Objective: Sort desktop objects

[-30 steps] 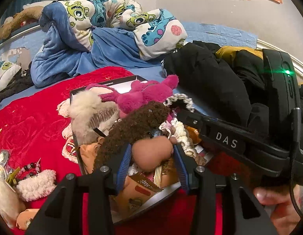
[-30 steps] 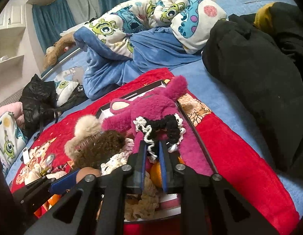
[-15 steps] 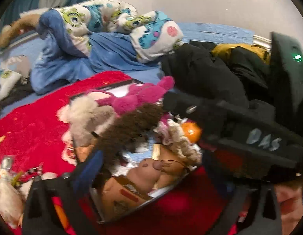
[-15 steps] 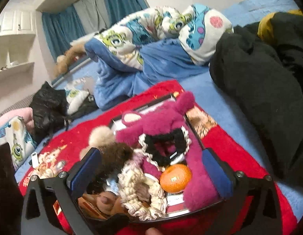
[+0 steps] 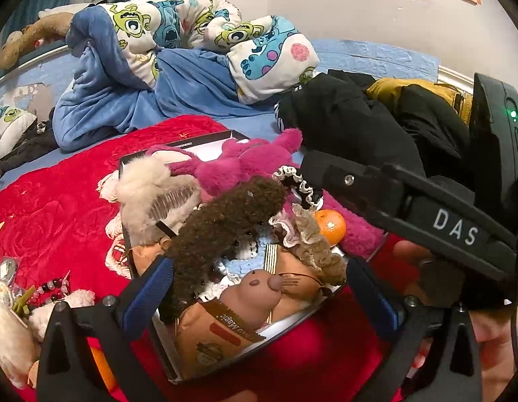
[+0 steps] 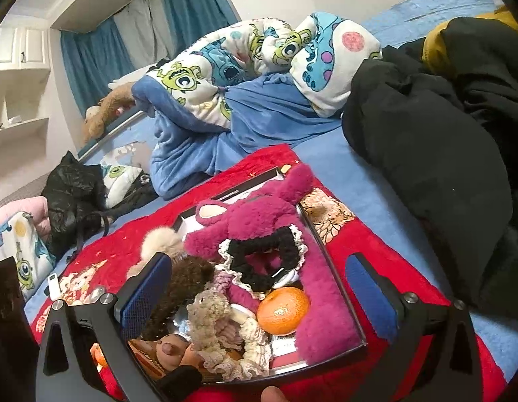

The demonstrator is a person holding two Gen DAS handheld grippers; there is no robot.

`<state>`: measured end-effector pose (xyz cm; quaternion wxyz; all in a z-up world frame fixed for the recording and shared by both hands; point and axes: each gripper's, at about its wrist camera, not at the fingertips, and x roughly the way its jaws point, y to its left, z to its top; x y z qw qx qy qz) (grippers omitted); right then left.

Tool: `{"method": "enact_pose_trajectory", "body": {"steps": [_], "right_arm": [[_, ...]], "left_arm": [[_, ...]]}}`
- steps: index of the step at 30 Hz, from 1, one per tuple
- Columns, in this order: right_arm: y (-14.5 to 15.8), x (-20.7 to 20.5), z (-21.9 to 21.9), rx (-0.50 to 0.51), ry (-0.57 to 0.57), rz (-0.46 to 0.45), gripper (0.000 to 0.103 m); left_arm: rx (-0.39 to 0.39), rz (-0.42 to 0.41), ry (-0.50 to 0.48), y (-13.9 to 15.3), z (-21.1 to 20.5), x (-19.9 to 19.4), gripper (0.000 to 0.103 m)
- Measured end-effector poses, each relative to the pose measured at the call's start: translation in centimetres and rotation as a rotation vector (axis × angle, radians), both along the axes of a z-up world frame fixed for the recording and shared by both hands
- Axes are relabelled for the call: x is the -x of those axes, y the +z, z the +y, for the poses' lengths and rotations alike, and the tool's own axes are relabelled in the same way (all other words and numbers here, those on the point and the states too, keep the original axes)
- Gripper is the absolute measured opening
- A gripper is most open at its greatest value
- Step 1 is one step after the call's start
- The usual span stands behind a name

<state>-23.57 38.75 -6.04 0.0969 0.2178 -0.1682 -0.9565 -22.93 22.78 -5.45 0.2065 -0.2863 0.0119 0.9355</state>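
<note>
A black-rimmed tray [image 5: 205, 140] on the red blanket is heaped with soft things. My left gripper [image 5: 259, 294] stands open over its near end. Its blue pads flank a tan plush toy [image 5: 255, 298] without touching it, and a snack packet [image 5: 218, 331] lies below. My right gripper [image 6: 259, 291] is open too, over the tray [image 6: 326, 258]. Between its fingers, untouched, lie an orange [image 6: 282, 310], a black lace-edged scrunchie [image 6: 262, 261] and a beige scrunchie [image 6: 208, 318]. A magenta plush [image 6: 259, 214] and a dark brown fuzzy piece [image 6: 182, 288] fill the rest.
The right tool's black body [image 5: 426, 214] crosses the left wrist view, with a hand below it. Beads and small fluffy items [image 5: 54, 288] lie left of the tray. A cartoon quilt [image 6: 225, 67] is behind, black coats [image 6: 426, 140] are to the right, and a black bag [image 6: 74, 194] is at left.
Both grippers have opened wide. The left let go of the tan plush toy, which now lies in the tray. The right released the black scrunchie.
</note>
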Motion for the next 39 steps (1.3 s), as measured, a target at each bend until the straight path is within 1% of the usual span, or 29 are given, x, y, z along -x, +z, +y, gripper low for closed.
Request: {"method": "enact_pose_trajectory", "body": {"steps": [3, 6, 8, 10, 11, 12, 13, 14, 16, 20, 22, 24, 26, 29, 32, 34, 36, 39], "right_arm": [[0.4, -0.2, 0.0, -0.020, -0.011, -0.009, 0.103], [1.4, -0.9, -0.2, -0.038, -0.020, -0.018, 0.103], [2.8, -1.8, -0.3, -0.050, -0.023, -0.012, 0.103], [4.4, -2.9, -0.5, -0.060, -0.029, 0.015, 0.103], [5.7, -3.8, -0.7, -0.066, -0.031, 0.031, 0.103], [6.8, -4.4, -0.8, -0.075, -0.031, 0.039, 0.103], [7.6, -4.8, -0.9, -0.081, -0.034, 0.047, 0.103], [9.0, -5.6, -1.1, -0.084, -0.040, 0.066, 0.103], [11.3, -7.1, -1.4, -0.072, -0.041, 0.096, 0.103], [16.3, -10.6, -2.8, -0.054, -0.045, 0.157, 0.103], [18.3, -12.3, -4.0, -0.063, -0.043, 0.174, 0.103], [19.5, -13.8, -5.2, -0.070, -0.041, 0.191, 0.103], [20.7, -15.6, -7.1, -0.082, -0.018, 0.203, 0.103], [21.3, -17.4, -10.0, -0.100, -0.007, 0.198, 0.103], [21.1, -19.0, -13.1, -0.124, 0.001, 0.198, 0.103], [20.6, -19.7, -14.7, -0.124, 0.011, 0.198, 0.103], [19.5, -20.0, -16.4, -0.121, 0.016, 0.197, 0.103], [17.3, -20.1, -18.3, -0.130, 0.032, 0.177, 0.103]], "left_arm": [[-0.024, -0.006, 0.007, 0.4, -0.6, -0.1, 0.103], [-0.047, -0.001, 0.021, 1.6, -1.5, -0.5, 0.103], [-0.048, 0.020, 0.039, 2.8, -2.3, -1.3, 0.103], [-0.086, 0.024, 0.053, 4.4, -3.4, -2.2, 0.103], [-0.097, 0.022, 0.062, 5.2, -3.9, -2.6, 0.103], [-0.085, 0.029, 0.070, 6.3, -4.3, -3.3, 0.103], [-0.071, 0.047, 0.075, 7.4, -4.6, -4.0, 0.103], [-0.062, 0.071, 0.079, 8.6, -4.8, -4.8, 0.103], [-0.054, 0.107, 0.091, 11.2, -5.6, -6.7, 0.103], [-0.084, 0.151, 0.136, 16.1, -8.0, -10.6, 0.103], [-0.095, 0.167, 0.170, 18.4, -9.5, -12.8, 0.103], [-0.077, 0.213, 0.224, 20.5, -11.1, -15.3, 0.103], [-0.061, 0.256, 0.289, 22.1, -12.5, -17.8, 0.103], [-0.051, 0.291, 0.365, 23.7, -14.9, -21.2, 0.103], [-0.011, 0.327, 0.422, 24.3, -16.8, -24.3, 0.103], [0.012, 0.335, 0.461, 24.1, -18.0, -25.8, 0.103], [0.018, 0.336, 0.507, 23.5, -19.3, -27.2, 0.103], [0.025, 0.333, 0.566, 21.8, -21.1, -28.6, 0.103]]}}
